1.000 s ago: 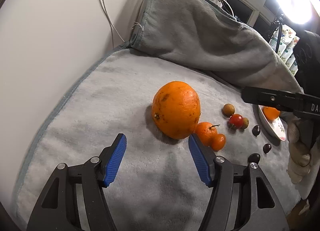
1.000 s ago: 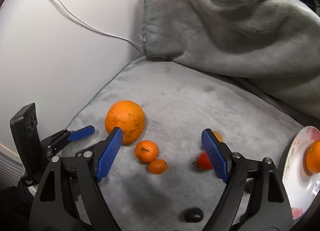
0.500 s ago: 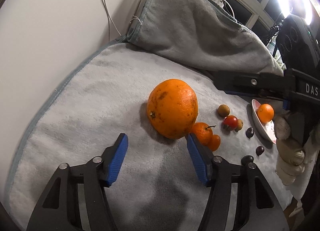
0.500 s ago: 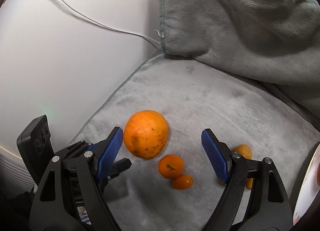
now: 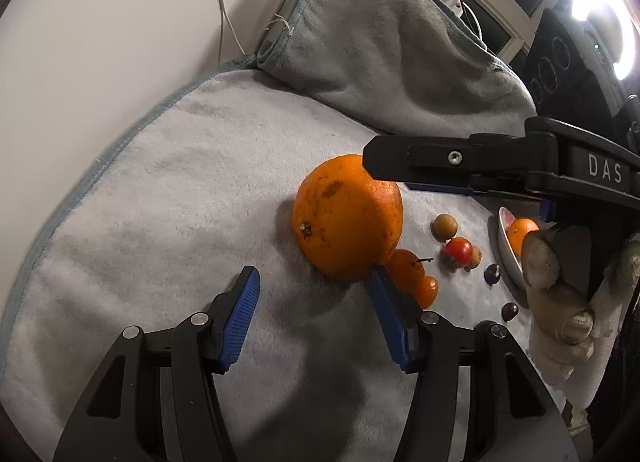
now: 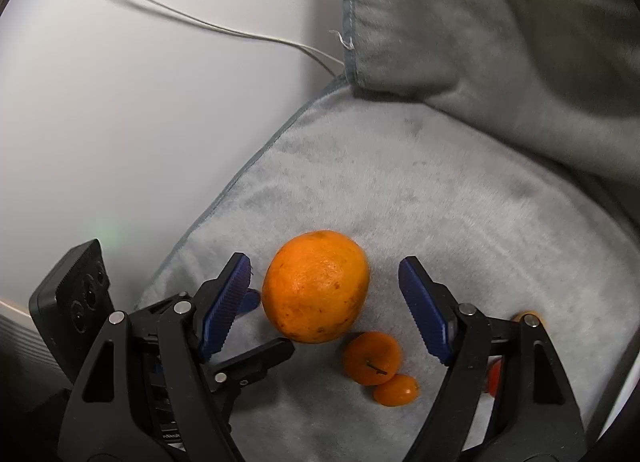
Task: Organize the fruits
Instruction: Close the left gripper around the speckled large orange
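While the large orange (image 6: pixel 315 286) lies on the grey towel (image 6: pixel 460 221), with two small mandarins (image 6: pixel 372 358) touching its near side, the right gripper (image 6: pixel 324 302) hangs around it, jaws wide, just closing, not touching. Lower it so both pads meet the widest part evenly. The left gripper (image 5: pixel 316 318), half open and empty, waits beside the orange.

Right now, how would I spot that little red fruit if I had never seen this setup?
Start at the big orange on the grey blanket, then look toward the plate on the right of the left camera's view. Between them sits the red fruit. It is the only red, shiny one: the round fruit beside it is dull brown and the little ones nearer the plate are dark purple.
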A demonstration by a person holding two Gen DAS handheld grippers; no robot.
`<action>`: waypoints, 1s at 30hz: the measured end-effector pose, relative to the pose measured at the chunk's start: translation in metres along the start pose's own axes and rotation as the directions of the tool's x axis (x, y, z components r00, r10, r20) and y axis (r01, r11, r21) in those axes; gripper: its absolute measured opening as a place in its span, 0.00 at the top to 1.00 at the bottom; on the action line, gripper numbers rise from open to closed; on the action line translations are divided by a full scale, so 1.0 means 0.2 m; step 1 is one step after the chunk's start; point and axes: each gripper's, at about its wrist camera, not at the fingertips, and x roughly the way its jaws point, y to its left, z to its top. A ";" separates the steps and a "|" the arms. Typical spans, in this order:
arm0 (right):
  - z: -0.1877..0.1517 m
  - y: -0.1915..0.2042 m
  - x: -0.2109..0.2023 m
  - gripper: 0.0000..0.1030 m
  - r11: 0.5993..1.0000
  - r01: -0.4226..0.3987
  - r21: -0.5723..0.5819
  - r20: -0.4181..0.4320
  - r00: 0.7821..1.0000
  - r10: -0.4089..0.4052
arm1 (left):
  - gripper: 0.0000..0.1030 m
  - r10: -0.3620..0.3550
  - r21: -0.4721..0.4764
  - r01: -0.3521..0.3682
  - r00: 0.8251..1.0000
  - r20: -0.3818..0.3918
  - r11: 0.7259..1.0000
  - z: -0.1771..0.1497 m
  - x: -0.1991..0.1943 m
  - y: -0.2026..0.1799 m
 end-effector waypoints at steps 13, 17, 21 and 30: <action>0.01 -0.06 0.08 0.36 0.997 -0.046 0.062 -0.053 0.997 0.049 | 0.45 -0.093 -0.050 0.091 0.995 -0.033 0.995 0.02 0.07 0.01; 0.01 -0.09 0.07 0.41 0.995 -0.051 0.087 -0.064 0.996 0.056 | 0.46 -0.117 -0.056 0.115 0.992 -0.039 0.992 0.03 0.08 0.01; 0.01 -0.12 0.07 0.41 0.991 -0.068 0.112 -0.065 0.995 0.076 | 0.46 -0.147 -0.076 0.144 0.988 -0.038 0.987 0.03 0.10 0.01; 0.02 -0.10 0.07 0.41 0.994 -0.061 0.096 -0.080 0.994 0.069 | 0.47 -0.207 -0.090 0.203 0.978 -0.034 0.975 0.05 0.13 0.00</action>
